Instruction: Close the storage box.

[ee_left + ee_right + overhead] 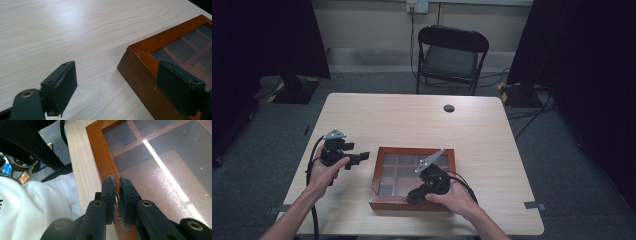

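— Wooden, reddish-brown, glass-topped: that flat box (412,178) with inner dividers sits on the pale wood-grain surface (422,120) right under your right tool (115,191). Which step are you on?

— Your right tool's jaws are pressed together on the small ornate metal latch (114,195) at the box's near front edge, so I judge you are at the start of opening the lid. Your left tool (120,85) is spread and holds nothing; the box's near left corner lies just beyond its right jaw.

— What does the next move call for?

— Probably lifting the latch up and away from you, so the lid swings on its far edge. Bring your left tool against the box's side to steady it first.

— Which way does the box lie?

— Its long axis runs across you, left to right, with the latch side facing you.
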### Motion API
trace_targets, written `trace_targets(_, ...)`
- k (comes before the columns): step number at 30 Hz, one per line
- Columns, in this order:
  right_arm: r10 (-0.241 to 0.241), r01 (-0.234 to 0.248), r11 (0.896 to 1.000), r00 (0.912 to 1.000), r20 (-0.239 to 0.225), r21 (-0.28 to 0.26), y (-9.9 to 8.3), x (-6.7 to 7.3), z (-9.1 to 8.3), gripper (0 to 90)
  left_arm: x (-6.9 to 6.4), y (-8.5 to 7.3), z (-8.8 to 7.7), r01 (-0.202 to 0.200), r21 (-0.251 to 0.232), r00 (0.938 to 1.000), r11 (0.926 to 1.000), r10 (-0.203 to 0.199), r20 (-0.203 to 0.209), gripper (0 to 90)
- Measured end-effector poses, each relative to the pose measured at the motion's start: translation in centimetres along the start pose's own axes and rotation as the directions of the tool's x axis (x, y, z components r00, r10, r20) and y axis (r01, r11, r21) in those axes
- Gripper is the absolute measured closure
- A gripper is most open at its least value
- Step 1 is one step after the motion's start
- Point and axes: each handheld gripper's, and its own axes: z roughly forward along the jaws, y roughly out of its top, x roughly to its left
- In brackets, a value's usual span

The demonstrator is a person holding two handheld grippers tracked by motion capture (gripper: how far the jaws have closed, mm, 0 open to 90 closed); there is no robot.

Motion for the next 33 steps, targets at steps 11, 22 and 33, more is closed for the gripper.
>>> trace_targets(11, 0.052, -0.040, 0.987, 0.9960, 0.073, -0.158, -0.2, -0.9, -2.7, 51.5, 0.2, -0.1, -0.1, 0.017, 0.006, 0.9998, 0.9998, -0.017, -0.003, 16.8)
trace_targets(22, 0.294, -0.202, 0.935, 0.9000, 0.322, -0.291, -3.4, -4.7, -8.6, 19.7, 0.7, -0.1, 0.3, 0.030, 0.026, 0.9995, 0.9992, -0.030, -0.009, 15.9)
trace_targets(33, 0.516, -0.356, 0.852, 0.6912, 0.506, -0.384, -9.8, -10.2, -11.0, 14.6, 1.9, -1.0, 0.5, -0.007, 0.103, 0.9971, 0.9947, 0.015, -0.075, 15.9)
